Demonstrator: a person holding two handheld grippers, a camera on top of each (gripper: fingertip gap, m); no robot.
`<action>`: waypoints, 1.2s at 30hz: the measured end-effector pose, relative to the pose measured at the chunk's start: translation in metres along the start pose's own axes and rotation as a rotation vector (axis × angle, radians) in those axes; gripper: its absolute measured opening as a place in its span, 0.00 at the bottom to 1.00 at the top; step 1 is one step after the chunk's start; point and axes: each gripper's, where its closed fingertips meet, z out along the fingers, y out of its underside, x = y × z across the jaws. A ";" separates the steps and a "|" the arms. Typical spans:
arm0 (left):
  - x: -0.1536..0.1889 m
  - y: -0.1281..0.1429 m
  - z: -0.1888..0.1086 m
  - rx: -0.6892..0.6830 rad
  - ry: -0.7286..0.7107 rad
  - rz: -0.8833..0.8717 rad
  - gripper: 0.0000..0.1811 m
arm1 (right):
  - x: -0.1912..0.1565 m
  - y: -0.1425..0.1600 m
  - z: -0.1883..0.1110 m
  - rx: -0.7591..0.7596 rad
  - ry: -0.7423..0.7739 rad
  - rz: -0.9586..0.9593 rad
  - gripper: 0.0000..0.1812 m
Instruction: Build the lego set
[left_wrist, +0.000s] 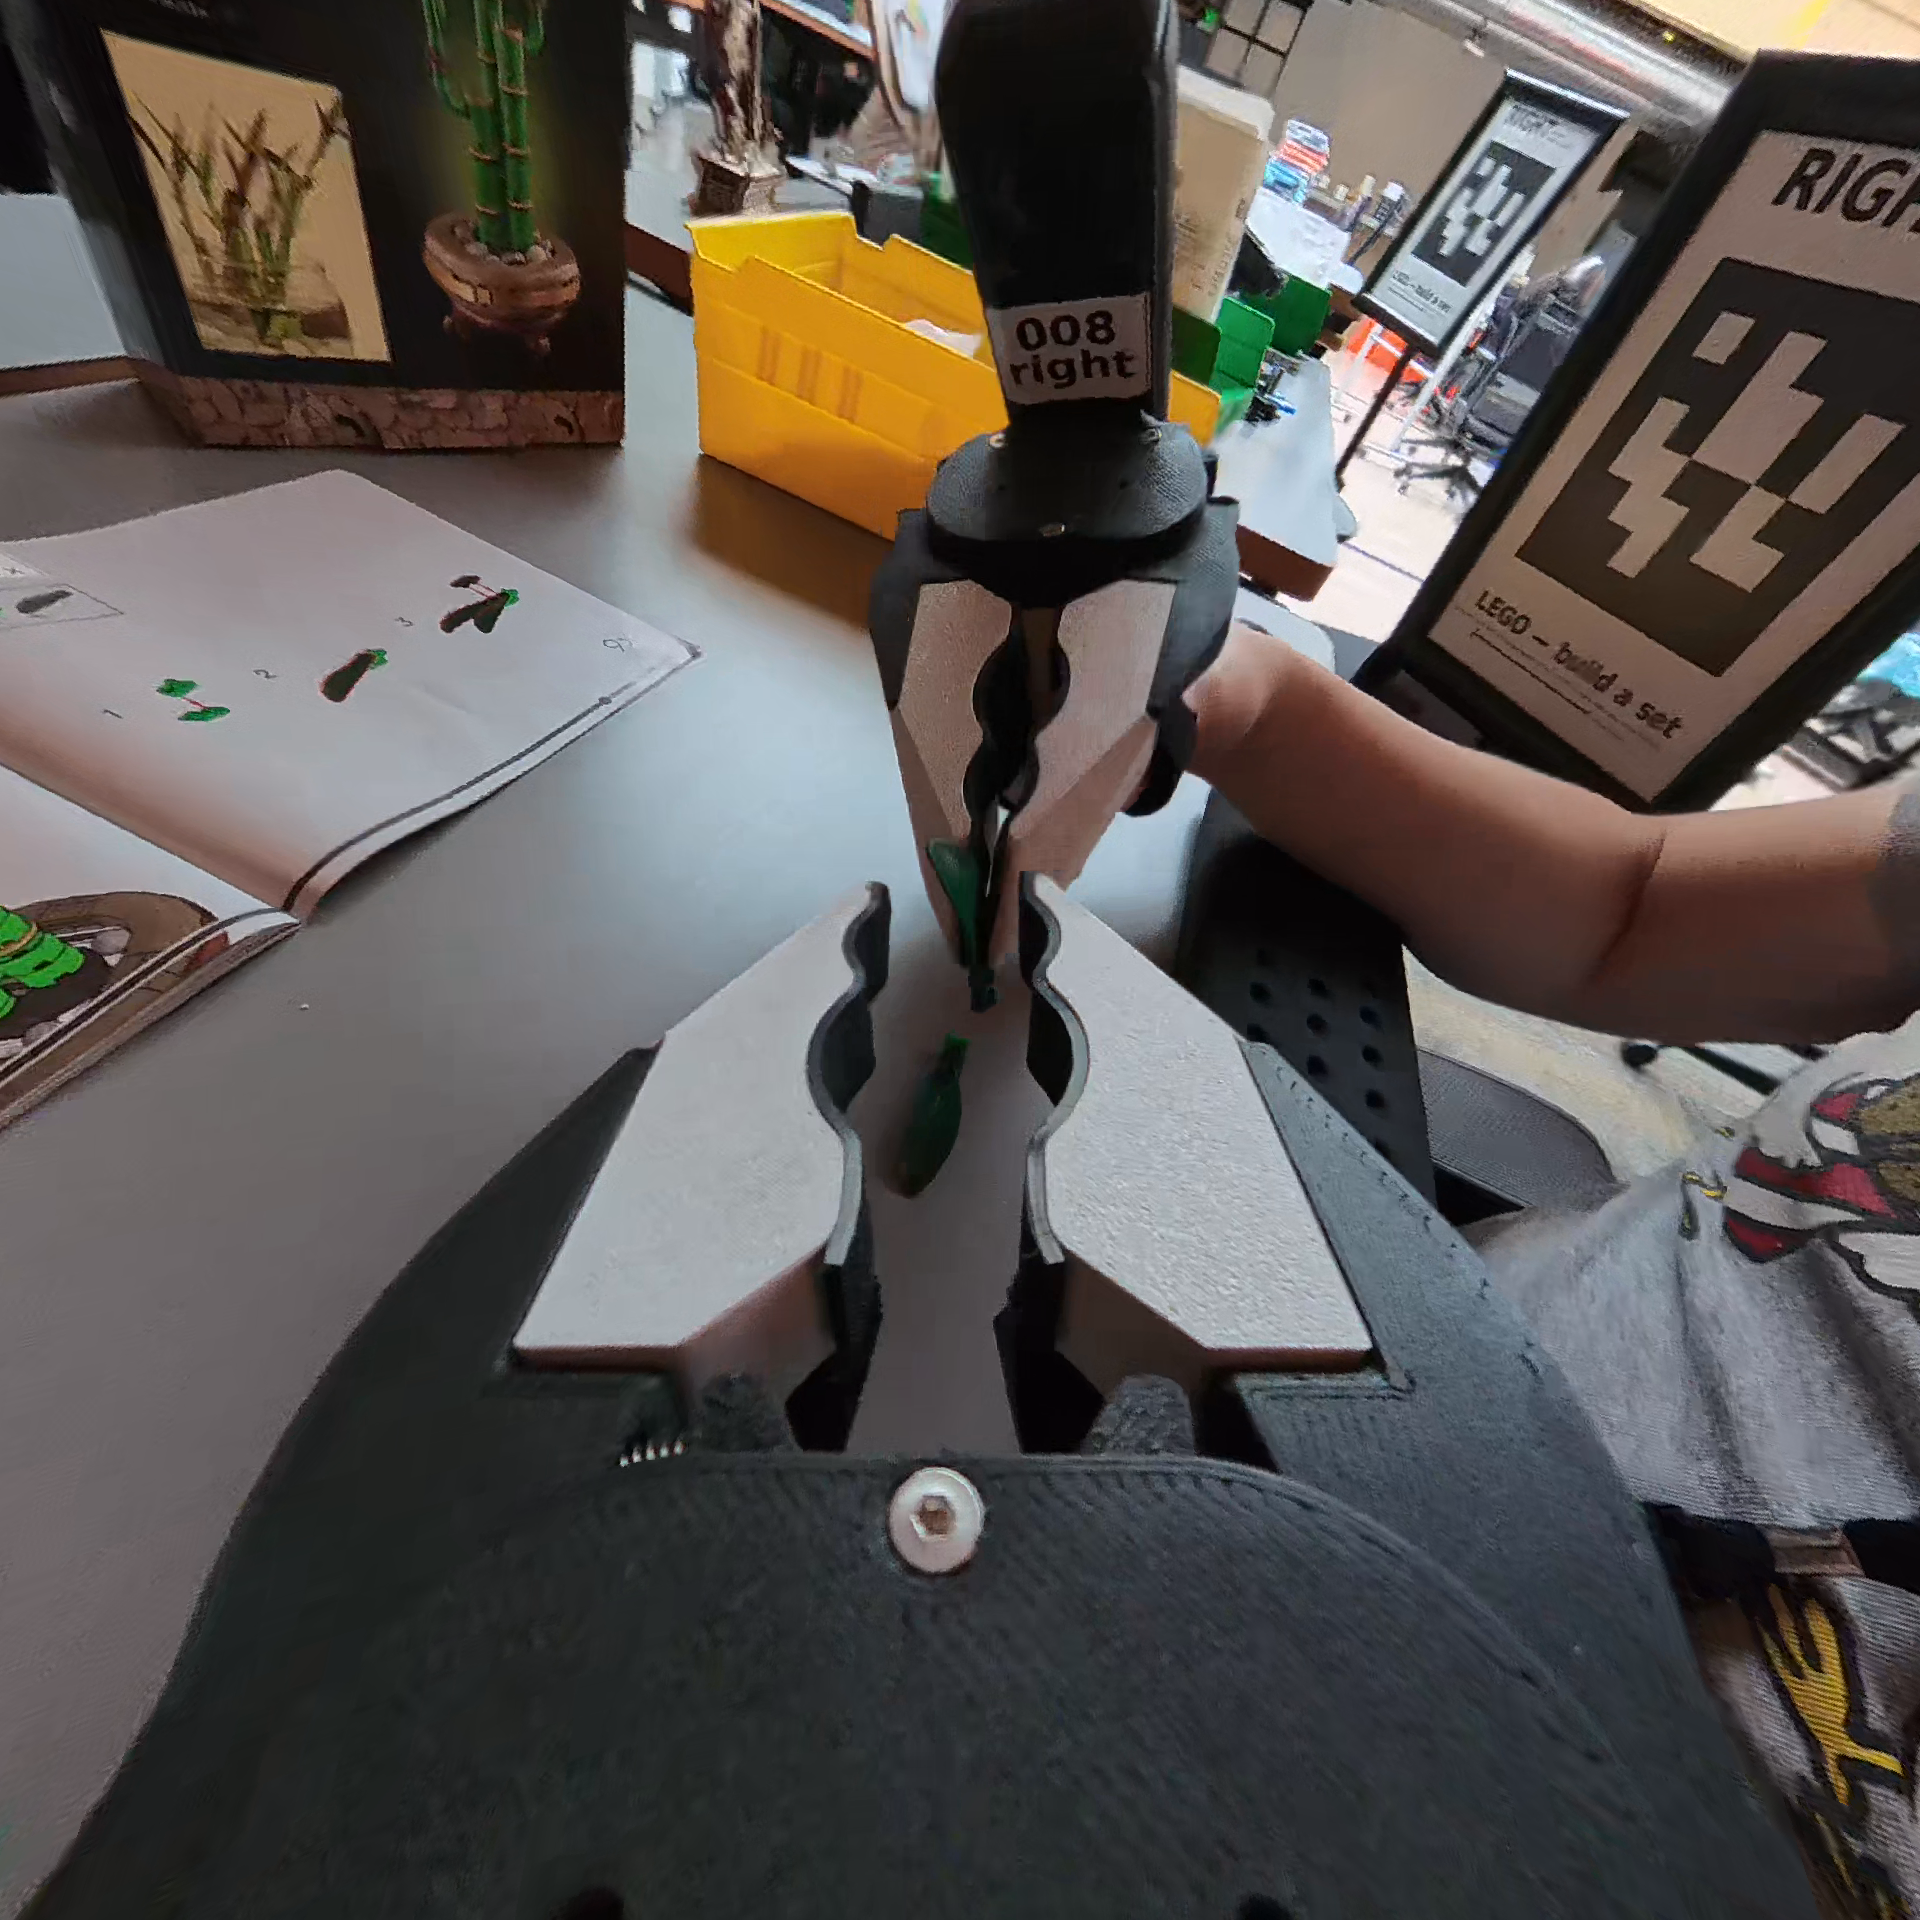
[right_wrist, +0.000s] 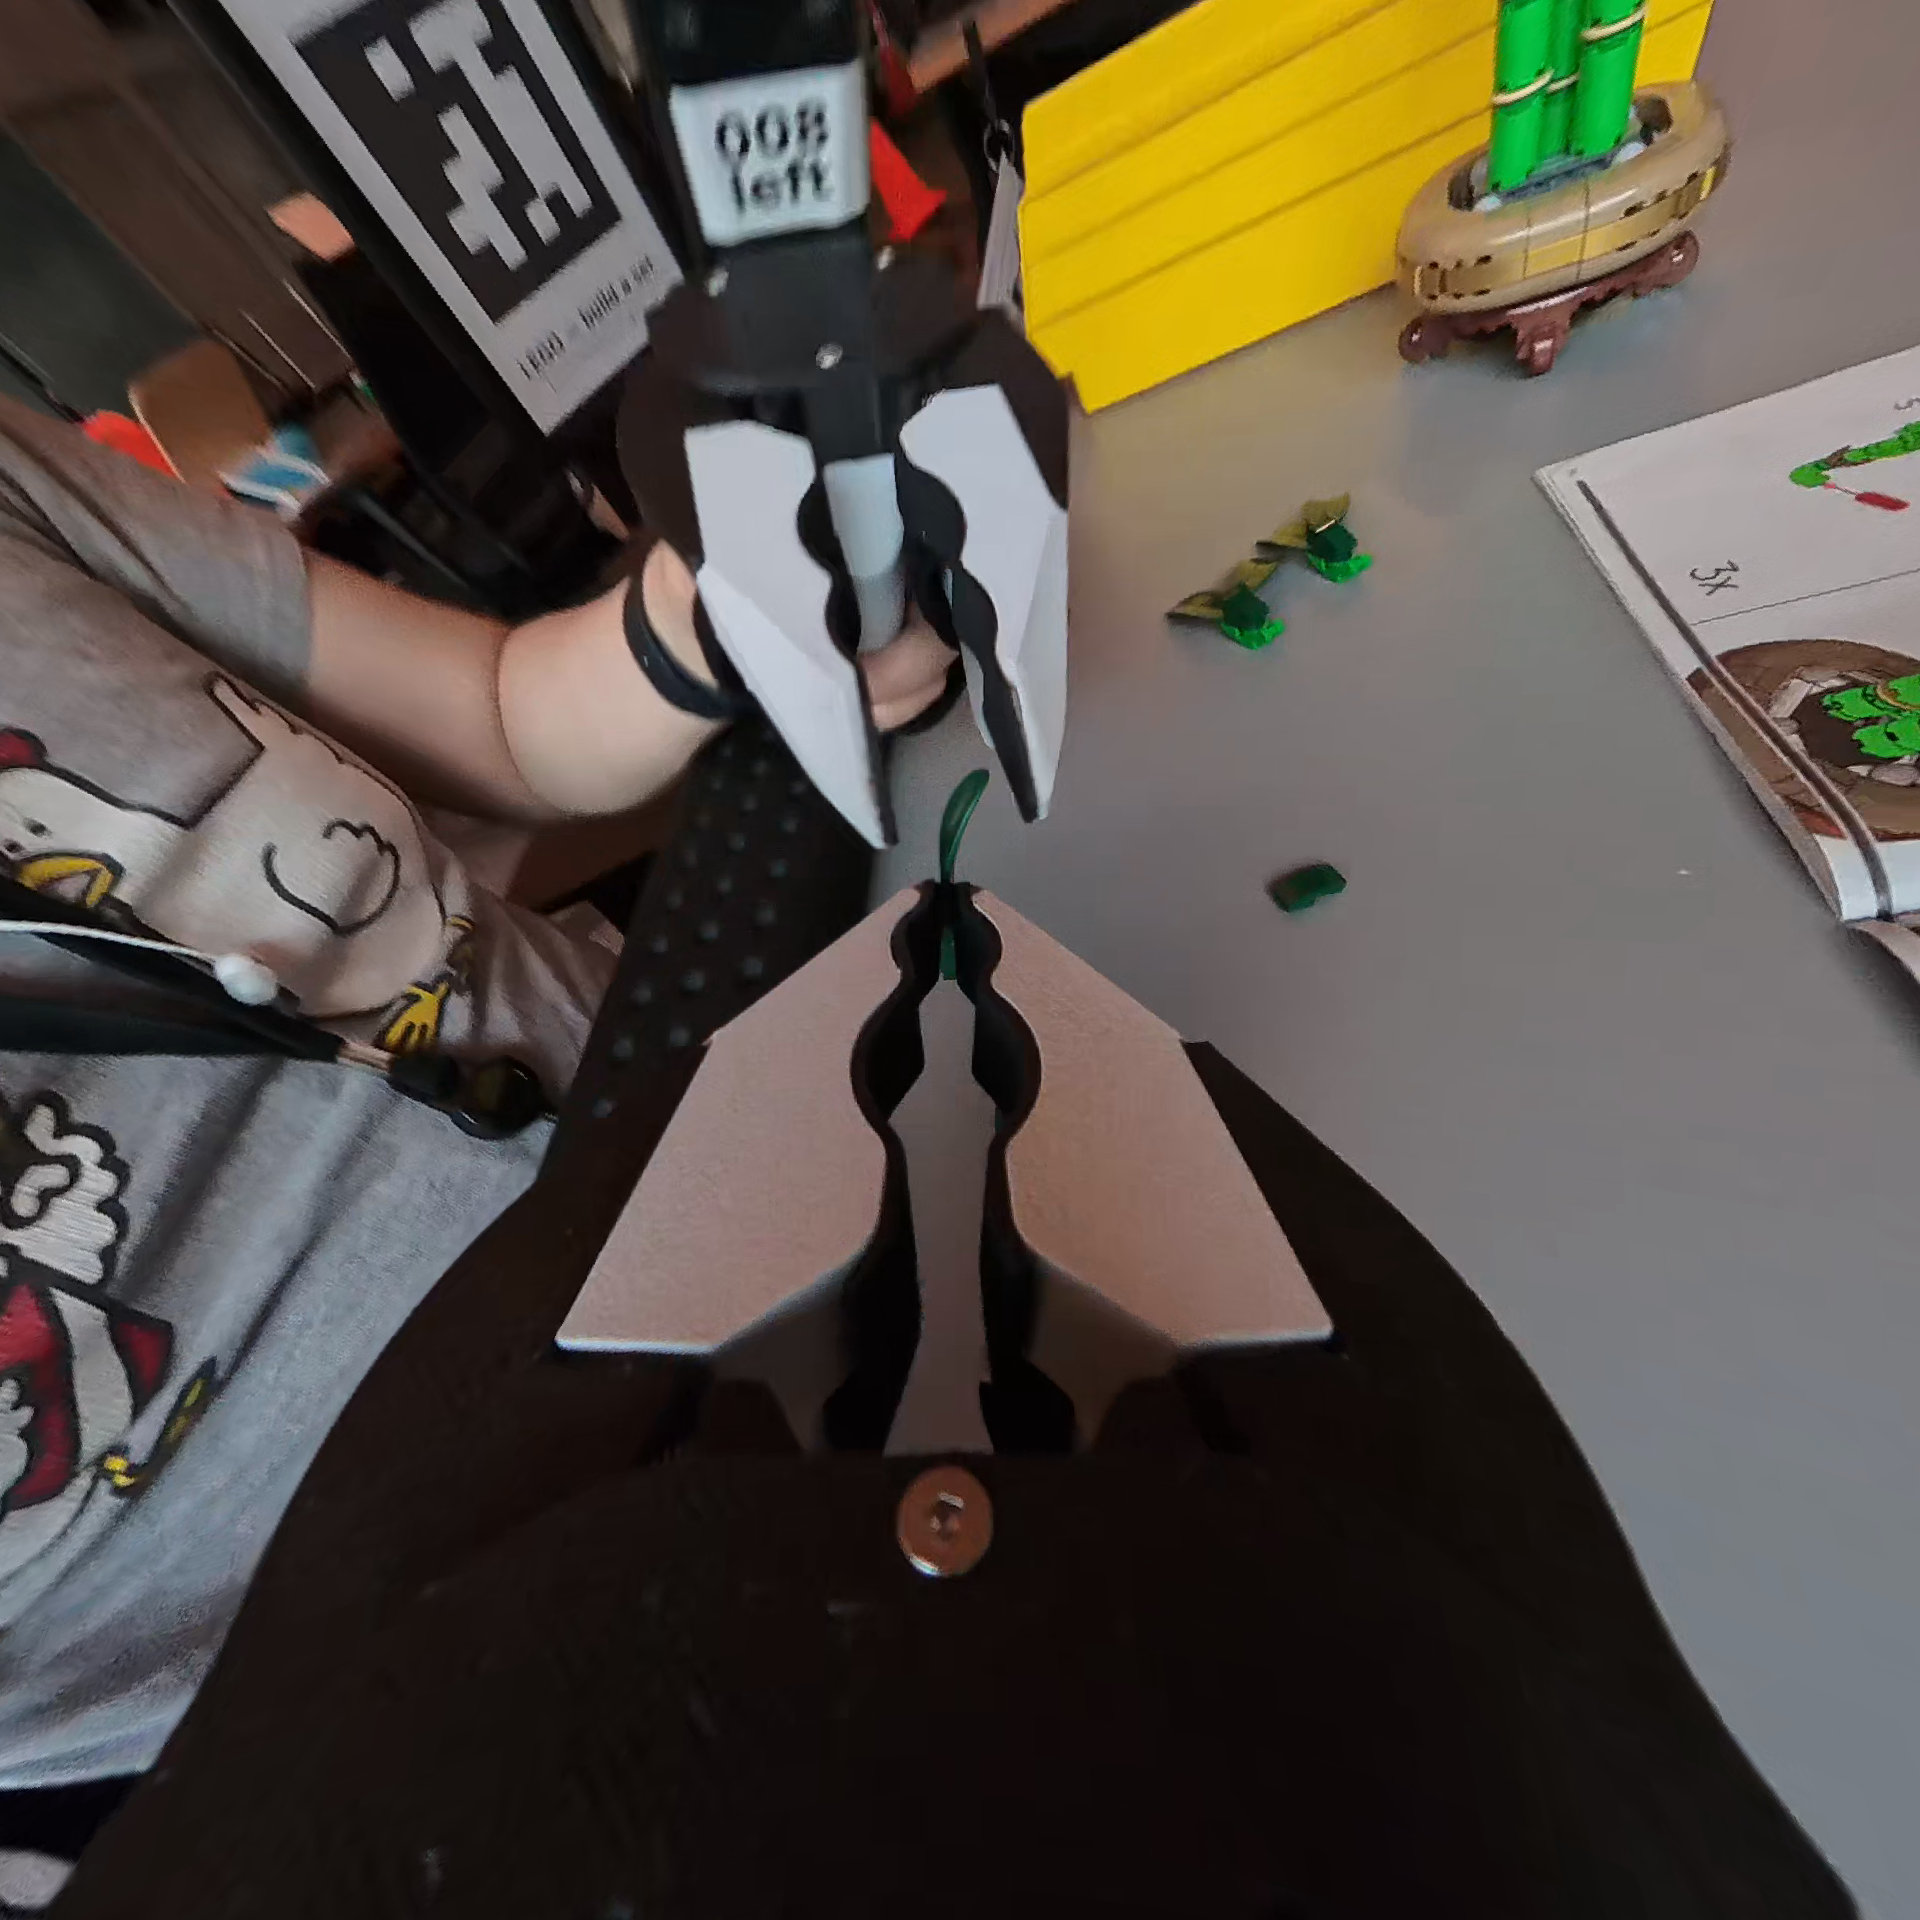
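The right gripper (right_wrist: 948, 902) has its two fingers clenched on one slim dark green plastic leaf piece (right_wrist: 958, 831), held tip-up just above the grey tabletop (right_wrist: 1455, 1039). The left gripper (left_wrist: 954, 914) has its fingers released, spread apart around a second dark green leaf piece (left_wrist: 933, 1114) lying flat on the table. Two small green-and-olive leaf assemblies (right_wrist: 1273, 582) and one dark green curved brick (right_wrist: 1307, 886) lie near one open paper instruction booklet (right_wrist: 1787, 644). One yellow plastic bin (left_wrist: 831, 364) stands behind.
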 end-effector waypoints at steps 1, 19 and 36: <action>0.000 0.001 0.001 -0.035 0.029 -0.021 0.09 | -0.001 0.001 0.003 -0.023 0.005 -0.020 0.00; -0.064 -0.168 -0.039 0.654 0.307 -0.494 0.00 | 0.050 -0.139 -0.076 0.302 0.798 -0.804 0.24; -0.069 -0.128 -0.025 0.672 0.536 -0.798 0.00 | 0.057 -0.124 -0.050 0.332 0.902 -0.864 0.06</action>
